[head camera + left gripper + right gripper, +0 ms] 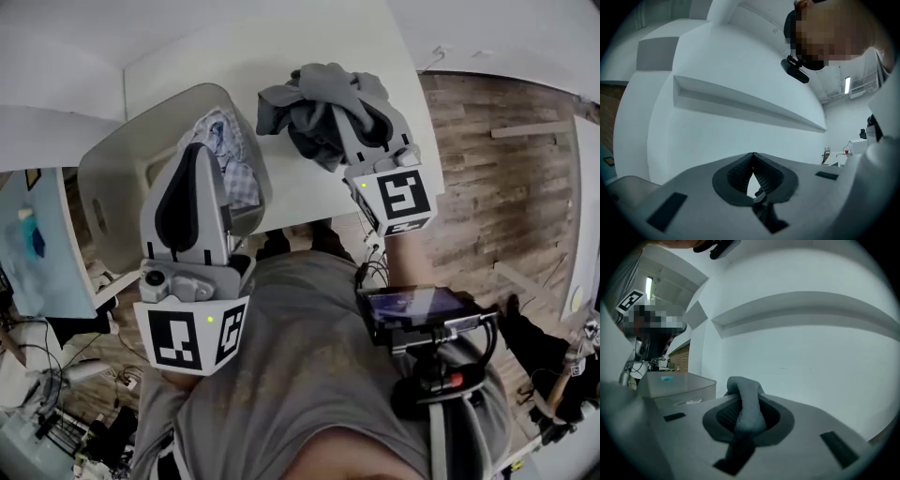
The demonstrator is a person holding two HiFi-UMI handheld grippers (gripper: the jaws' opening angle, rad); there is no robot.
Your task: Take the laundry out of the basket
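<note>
Head view, left to right. The basket [111, 187] stands at the left end of the white tabletop [281, 56], with my left claw [752, 159] just in front of its near rim. The jaws are pressed together at the tips with nothing between them, so this claw is empty. Inside the basket, against its right wall, lies a crumpled checked cloth [230, 155]. It is not yet lifted, and whether more lies beneath it cannot be told. To the right, clear of the basket and above the bare tabletop, a grey garment [314, 108] hangs bunched from my right claw [740, 404] — the jaws are nearly closed and pinch a fold of it, seen plainly in the right gripper view. I cannot tell whether its lower folds touch the surface. Judged progress: one piece is out and needs only setting down, while at least the checked cloth is left — likely work for the free left claw.
</note>
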